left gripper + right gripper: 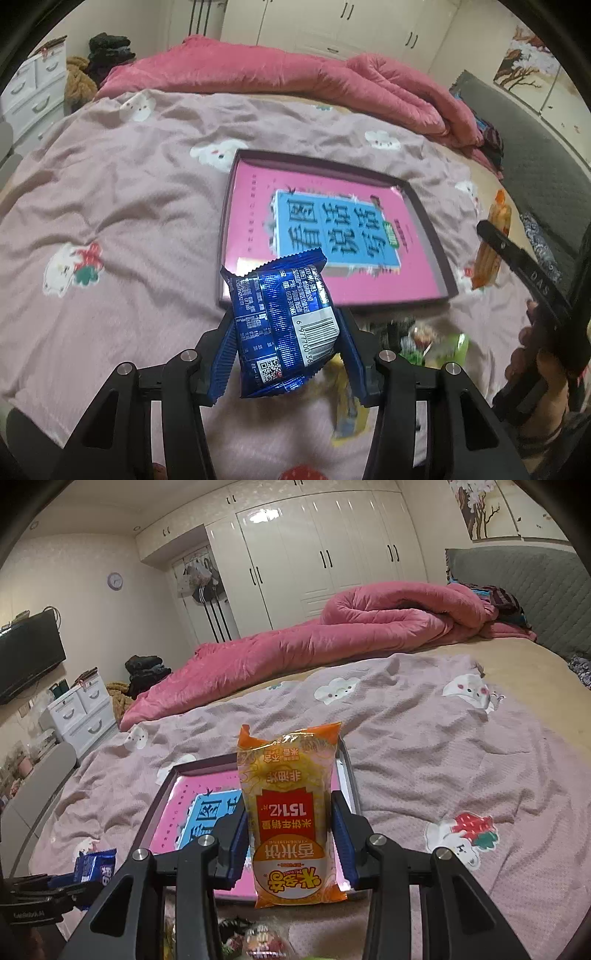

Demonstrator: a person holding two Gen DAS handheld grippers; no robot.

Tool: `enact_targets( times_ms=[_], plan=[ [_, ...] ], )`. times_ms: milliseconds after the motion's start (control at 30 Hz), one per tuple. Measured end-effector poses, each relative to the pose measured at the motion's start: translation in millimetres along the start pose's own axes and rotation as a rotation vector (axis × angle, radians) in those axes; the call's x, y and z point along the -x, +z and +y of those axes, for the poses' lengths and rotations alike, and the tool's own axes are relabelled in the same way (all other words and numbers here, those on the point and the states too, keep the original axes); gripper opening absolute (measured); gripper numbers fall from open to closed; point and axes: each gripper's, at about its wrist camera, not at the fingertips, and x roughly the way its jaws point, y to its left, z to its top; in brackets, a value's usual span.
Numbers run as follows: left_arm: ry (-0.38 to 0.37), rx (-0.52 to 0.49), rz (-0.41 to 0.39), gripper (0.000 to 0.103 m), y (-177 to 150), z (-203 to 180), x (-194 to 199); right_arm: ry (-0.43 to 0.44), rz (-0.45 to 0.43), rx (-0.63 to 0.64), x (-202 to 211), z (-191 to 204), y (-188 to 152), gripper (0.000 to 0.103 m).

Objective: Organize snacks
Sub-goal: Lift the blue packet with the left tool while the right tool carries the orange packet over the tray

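My left gripper [288, 343] is shut on a blue foil snack packet [284, 321], held above the bedspread just before the near edge of a shallow dark-rimmed tray [432, 229] with a pink and blue printed floor. My right gripper [291, 834] is shut on an orange rice-cracker packet [291, 812], upright between its blue pads, over the tray's [155, 797] near right part. In the left wrist view the orange packet [495, 236] and the right gripper's black body show at the right edge. The blue packet [94, 866] shows low on the left in the right wrist view.
Several loose snack packets [428, 343] lie on the bedspread below the grippers, blurred [258, 938]. A rolled pink quilt [332, 81] lies along the far side of the bed. A grey headboard [524, 590] stands at the right. White drawers [77, 709] stand left of the bed.
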Motion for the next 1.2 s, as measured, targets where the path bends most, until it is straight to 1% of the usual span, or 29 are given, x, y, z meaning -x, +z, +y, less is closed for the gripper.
enact_targets(
  times_ms=[233,433,600,900,1200],
  plan=[
    [0.000,0.012,-0.009,0.053,22,1,-18,0.008,0.015,-0.016,-18,0,5,0.041],
    [0.023,0.016,-0.005,0.053,36,4,-38,0.000,0.057,-0.024,-40,2,4,0.041],
    [0.023,0.012,0.008,0.053,44,0,-53,-0.006,0.092,-0.030,-58,0,2,0.041],
    [0.014,-0.028,0.030,0.053,51,-9,-76,-0.021,0.165,-0.030,-77,-6,-10,0.041],
    [0.007,-0.027,0.074,0.053,45,-10,-97,-0.041,0.252,-0.038,-91,-10,-22,0.041]
  ],
)
